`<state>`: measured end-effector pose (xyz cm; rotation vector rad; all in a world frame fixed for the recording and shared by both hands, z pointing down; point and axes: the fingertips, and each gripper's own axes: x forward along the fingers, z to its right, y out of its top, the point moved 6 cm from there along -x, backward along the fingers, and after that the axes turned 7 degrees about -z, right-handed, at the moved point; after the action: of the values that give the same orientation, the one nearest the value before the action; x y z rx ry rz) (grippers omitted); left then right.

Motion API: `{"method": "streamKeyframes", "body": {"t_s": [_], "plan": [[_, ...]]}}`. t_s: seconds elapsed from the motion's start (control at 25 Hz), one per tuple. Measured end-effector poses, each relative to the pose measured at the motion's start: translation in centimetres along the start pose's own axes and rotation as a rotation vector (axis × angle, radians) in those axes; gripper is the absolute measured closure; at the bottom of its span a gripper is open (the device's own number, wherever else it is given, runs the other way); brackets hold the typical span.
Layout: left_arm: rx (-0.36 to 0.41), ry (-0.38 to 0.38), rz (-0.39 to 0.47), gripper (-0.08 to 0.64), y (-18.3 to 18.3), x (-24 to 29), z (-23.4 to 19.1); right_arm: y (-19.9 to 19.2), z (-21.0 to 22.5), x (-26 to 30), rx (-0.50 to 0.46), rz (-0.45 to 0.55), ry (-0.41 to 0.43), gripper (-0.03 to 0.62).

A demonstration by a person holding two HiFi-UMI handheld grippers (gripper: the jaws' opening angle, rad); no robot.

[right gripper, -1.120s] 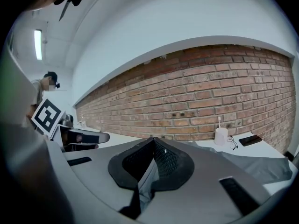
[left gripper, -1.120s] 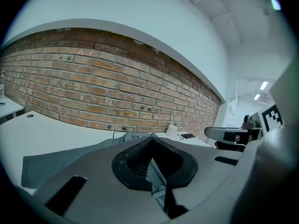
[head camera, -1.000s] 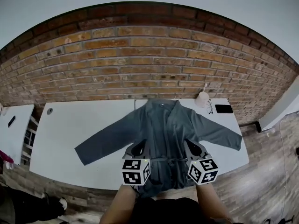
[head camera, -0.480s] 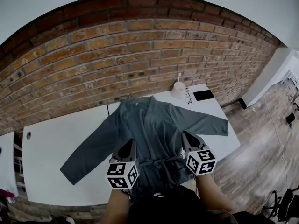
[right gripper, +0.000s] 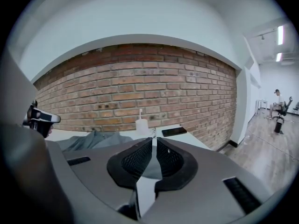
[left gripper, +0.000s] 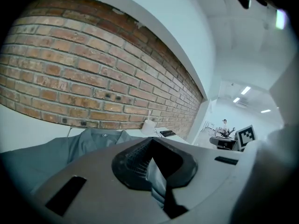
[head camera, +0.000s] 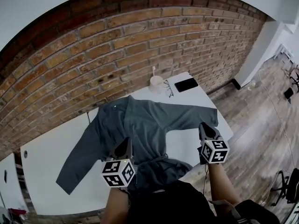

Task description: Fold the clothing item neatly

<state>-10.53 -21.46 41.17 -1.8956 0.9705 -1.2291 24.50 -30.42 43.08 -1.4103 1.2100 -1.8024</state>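
A grey robe (head camera: 140, 125) lies spread, front up, on a white table (head camera: 46, 153), both sleeves stretched out. My left gripper (head camera: 125, 146) is over the robe's left front near the waist tie. In the left gripper view, grey fabric (left gripper: 156, 174) is pinched between the left gripper's (left gripper: 156, 167) shut jaws. My right gripper (head camera: 207, 127) is at the table's right edge, just below the right sleeve cuff (head camera: 209, 117). The right gripper's (right gripper: 153, 148) jaws are opening, a thin slit between them, with nothing pressed by the pads.
A white cup (head camera: 156, 84), a pair of glasses (head camera: 169, 88) and a black phone (head camera: 186, 84) sit at the table's far right corner, against the brick wall. A second white table (head camera: 7, 171) is to the left. Wood floor lies to the right.
My right gripper has moved right, from the robe's waist to the right sleeve cuff. The head view has swung to the right. The left gripper stays on the robe's front.
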Motion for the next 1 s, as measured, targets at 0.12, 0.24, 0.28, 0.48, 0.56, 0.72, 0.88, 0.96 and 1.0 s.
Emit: {"method": "streamKeyframes", "body": {"t_s": [0.12,0.24,0.28,0.48,0.56,0.72,0.88,0.96,1.0], "plan": [[0.026,0.006,-0.017,0.568,0.5,1.1,1.6,-0.8,4.5,1.1,0.022,-0.026,-0.034,0.535],[0.031,0.018,-0.042,0.568,0.2,1.7,2.7,-1.9,8.5,2.2,0.049,-0.038,-0.067,0.475],[0.027,0.024,-0.047,0.568,0.0,1.8,2.9,-2.2,9.9,2.7,0.051,-0.049,-0.087,0.444],[-0.011,0.061,-0.05,0.569,-0.7,2.0,3.2,-5.1,15.7,6.0,0.087,-0.153,-0.189,0.322],[0.003,0.079,-0.054,0.569,-0.7,2.0,3.4,-6.9,17.2,7.3,0.096,-0.206,-0.229,0.318],[0.013,0.089,-0.061,0.568,-0.8,2.2,4.2,-9.7,18.9,9.3,0.078,-0.31,-0.305,0.318],[0.013,0.097,-0.09,0.568,-1.6,2.4,5.0,-11.1,20.0,10.2,0.145,-0.369,-0.339,0.318],[-0.004,0.099,-0.1,0.568,-1.9,2.4,5.1,-11.6,20.2,10.7,0.165,-0.404,-0.332,0.318],[-0.011,0.103,-0.102,0.568,-2.0,2.4,5.1,-11.8,20.2,10.9,0.179,-0.412,-0.324,0.318]]}}
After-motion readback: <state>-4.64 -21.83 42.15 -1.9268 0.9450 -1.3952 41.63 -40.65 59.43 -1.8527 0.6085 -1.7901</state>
